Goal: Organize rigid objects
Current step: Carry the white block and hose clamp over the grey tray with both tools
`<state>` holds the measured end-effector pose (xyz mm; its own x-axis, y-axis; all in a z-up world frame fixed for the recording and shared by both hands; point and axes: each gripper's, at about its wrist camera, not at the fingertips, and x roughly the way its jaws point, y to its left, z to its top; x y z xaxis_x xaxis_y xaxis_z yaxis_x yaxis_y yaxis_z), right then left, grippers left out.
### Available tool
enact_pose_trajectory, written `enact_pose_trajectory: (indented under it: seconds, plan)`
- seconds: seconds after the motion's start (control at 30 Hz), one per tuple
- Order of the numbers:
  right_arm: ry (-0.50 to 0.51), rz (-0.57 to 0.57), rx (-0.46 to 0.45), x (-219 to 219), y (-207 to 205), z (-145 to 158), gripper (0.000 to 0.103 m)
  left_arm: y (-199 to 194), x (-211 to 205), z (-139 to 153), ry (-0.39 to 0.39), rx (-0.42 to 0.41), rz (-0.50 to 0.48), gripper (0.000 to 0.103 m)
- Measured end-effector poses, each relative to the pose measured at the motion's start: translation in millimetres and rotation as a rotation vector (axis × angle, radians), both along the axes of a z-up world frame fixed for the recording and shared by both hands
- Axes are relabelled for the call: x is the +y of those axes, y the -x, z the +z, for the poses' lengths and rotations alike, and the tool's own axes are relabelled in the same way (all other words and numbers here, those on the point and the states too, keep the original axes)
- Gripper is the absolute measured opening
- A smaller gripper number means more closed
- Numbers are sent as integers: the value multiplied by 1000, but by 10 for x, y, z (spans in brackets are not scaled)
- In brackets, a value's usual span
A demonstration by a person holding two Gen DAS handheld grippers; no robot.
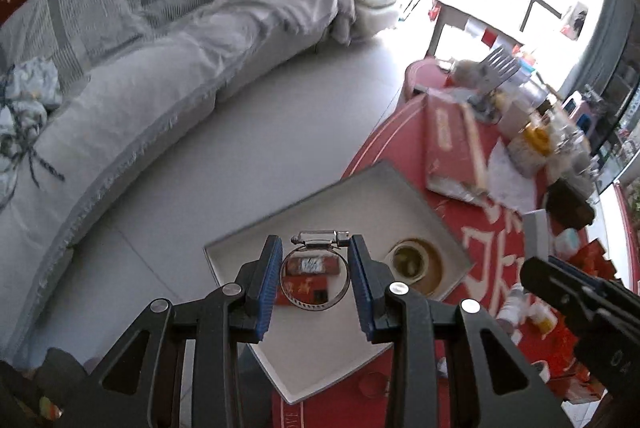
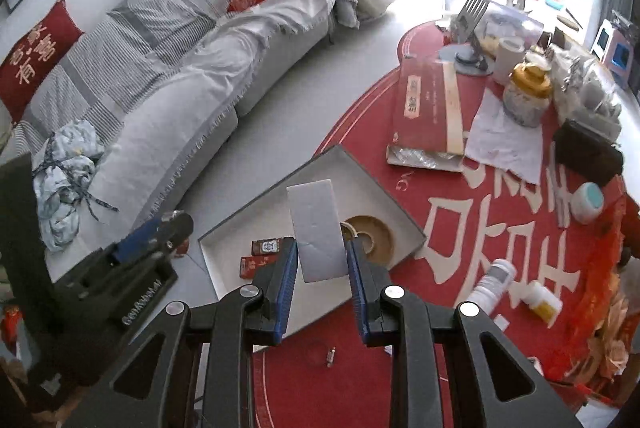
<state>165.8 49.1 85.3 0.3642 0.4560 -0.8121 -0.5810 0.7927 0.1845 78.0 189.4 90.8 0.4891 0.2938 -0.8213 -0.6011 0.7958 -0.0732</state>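
A living room with a grey sofa (image 1: pixel 140 100) sits behind a red-clothed surface (image 1: pixel 472 240). In the left wrist view, the left hand-held gripper (image 1: pixel 316 274) pinches a metal hose clamp (image 1: pixel 316 268) by its sides, held above the white tray (image 1: pixel 332 212) with two small red boxes (image 1: pixel 308 276) and a tape roll (image 1: pixel 416 262), likely for dropping in. In the right wrist view, the right hand-held gripper (image 2: pixel 322 260) pinches a grey flat card (image 2: pixel 318 230) upright over the same tray (image 2: pixel 320 168), probably headed there too.

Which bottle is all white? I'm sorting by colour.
The larger bottle, lying nearer the tray. The smaller bottle beside it has yellow contents under its white cap.
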Motion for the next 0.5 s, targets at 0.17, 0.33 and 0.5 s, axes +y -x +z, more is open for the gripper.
enact_pose_trajectory:
  seconds: [0.17,0.33,0.5]
  plan:
    - [61,1,53,122,-79,-376,27,-67,55,-429,34,74,0,37]
    - [132,-3,111,151,-138,-774,27,-126,66,-705,49,123,-6,37]
    - [172,26,153,231,-114,-1036,27,-123,64,-860,58,153,-10,37]
